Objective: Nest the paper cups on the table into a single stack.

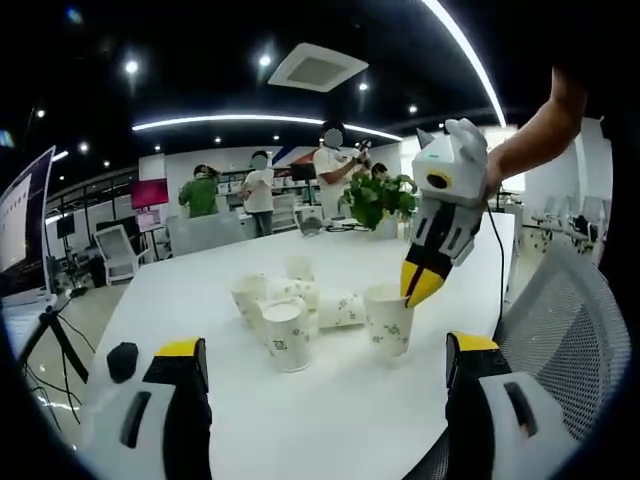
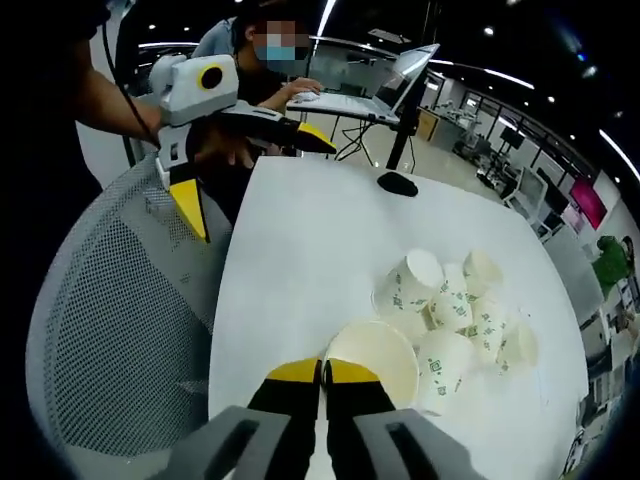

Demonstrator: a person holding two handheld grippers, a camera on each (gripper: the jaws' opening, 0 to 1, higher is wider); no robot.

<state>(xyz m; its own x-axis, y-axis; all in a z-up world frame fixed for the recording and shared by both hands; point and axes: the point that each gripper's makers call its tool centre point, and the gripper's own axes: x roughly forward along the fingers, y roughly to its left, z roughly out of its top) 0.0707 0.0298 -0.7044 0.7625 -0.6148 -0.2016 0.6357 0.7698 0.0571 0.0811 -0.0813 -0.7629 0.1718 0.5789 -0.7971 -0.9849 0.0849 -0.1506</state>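
Here the right gripper [image 2: 322,372] is pinched shut on the rim of an upright paper cup [image 2: 378,362] with green print, near the table [image 2: 300,260] edge; in the left gripper view the same gripper [image 1: 422,285] comes down onto that cup [image 1: 388,318]. The left gripper [image 1: 325,365] sits open, jaws wide apart, holding nothing, low over the white table [image 1: 330,420]. The other paper cups [image 1: 285,310] lie in a loose cluster mid-table, just beside the held cup, some upright, some tipped on their sides. A mesh office chair [image 2: 120,300] stands at the table edge. A potted plant [image 1: 378,198] sits at the far end, with people standing behind.
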